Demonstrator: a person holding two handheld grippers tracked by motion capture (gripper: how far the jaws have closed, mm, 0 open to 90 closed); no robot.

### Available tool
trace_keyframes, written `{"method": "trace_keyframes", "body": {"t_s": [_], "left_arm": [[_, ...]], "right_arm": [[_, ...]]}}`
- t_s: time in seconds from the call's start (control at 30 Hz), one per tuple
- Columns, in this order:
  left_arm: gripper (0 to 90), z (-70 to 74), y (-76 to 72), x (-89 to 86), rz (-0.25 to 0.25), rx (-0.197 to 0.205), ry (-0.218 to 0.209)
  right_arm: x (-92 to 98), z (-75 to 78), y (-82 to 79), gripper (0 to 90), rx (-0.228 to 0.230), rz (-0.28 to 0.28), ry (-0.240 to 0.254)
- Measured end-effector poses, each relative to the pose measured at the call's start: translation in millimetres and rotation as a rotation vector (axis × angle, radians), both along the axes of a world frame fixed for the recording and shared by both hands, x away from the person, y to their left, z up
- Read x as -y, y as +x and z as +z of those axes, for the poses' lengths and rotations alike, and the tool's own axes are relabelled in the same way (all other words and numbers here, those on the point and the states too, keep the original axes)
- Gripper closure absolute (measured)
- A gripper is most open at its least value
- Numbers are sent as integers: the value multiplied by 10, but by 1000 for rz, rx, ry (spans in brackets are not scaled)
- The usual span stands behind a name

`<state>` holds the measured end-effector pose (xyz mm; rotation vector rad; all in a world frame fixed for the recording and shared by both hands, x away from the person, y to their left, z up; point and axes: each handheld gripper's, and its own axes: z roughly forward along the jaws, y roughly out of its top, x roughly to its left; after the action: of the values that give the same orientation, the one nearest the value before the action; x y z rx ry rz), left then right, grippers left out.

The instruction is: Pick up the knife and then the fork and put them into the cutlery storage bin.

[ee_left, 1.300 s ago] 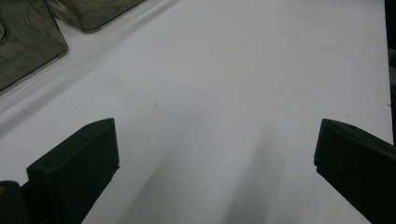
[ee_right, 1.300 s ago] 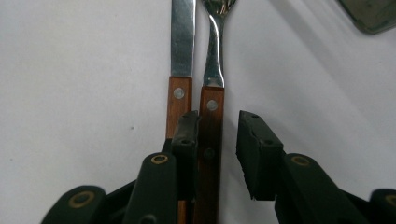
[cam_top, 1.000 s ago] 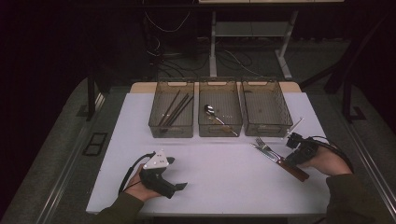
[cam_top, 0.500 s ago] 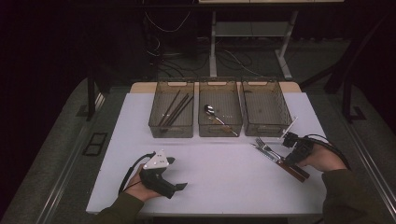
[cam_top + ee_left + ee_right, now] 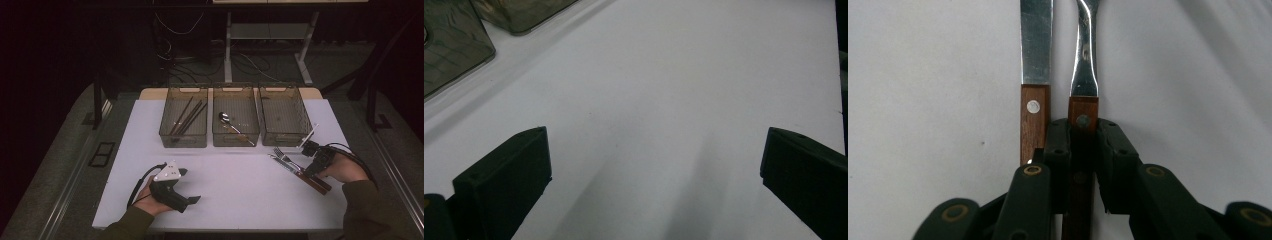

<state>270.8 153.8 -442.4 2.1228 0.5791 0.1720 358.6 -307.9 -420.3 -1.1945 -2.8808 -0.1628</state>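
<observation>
Little has shifted since the earlier frames: the right hand-held gripper (image 5: pixel 311 161) has edged slightly along the cutlery at the right of the white surface (image 5: pixel 240 195), and the left one has kept its place.

From the right gripper view, the right hand-held gripper's two jaws are pinched on the wooden handle of the fork (image 5: pixel 1083 100) — pads pressing on either side of it. The knife (image 5: pixel 1036 75) lies just beside the fork, parallel, its wooden handle touching the outside of one jaw and not held. Both pieces lie flat on the surface, in front of the rightmost bin (image 5: pixel 282 114).

The left hand-held gripper (image 5: pixel 192 199) rests low on the near left of the surface, held in the person's left hand (image 5: pixel 150 197); its jaws are spread wide with only bare surface between them.

Three clear bins stand in a row at the far edge — the left bin (image 5: pixel 184 117) holds dark chopsticks (image 5: pixel 186 116), and the middle bin (image 5: pixel 236 117) holds a spoon (image 5: pixel 231 125).
</observation>
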Motion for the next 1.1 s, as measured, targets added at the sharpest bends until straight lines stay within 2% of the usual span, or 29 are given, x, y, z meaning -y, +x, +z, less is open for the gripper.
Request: {"method": "trace_keyframes", "body": {"t_s": [0.13, 0.2, 0.43, 0.77, 1.1], "left_arm": [[0, 0, 0, 0, -1, 1, 2], [0, 0, 0, -2, -1, 1, -2], [0, -3, 5, 0, -4, 0, 2], [0, 0, 1, -3, 1, 0, -2], [0, 4, -5, -6, 2, 3, -6]], "right_arm": [[-27, 2, 11, 775, -7, 7, -21], [-13, 4, 5, 777, -2, 6, -9], [164, 48, -78, 777, 50, 8, 116], [297, 180, -192, 776, 167, -10, 214], [439, 268, -254, 776, 250, -54, 323]]}}
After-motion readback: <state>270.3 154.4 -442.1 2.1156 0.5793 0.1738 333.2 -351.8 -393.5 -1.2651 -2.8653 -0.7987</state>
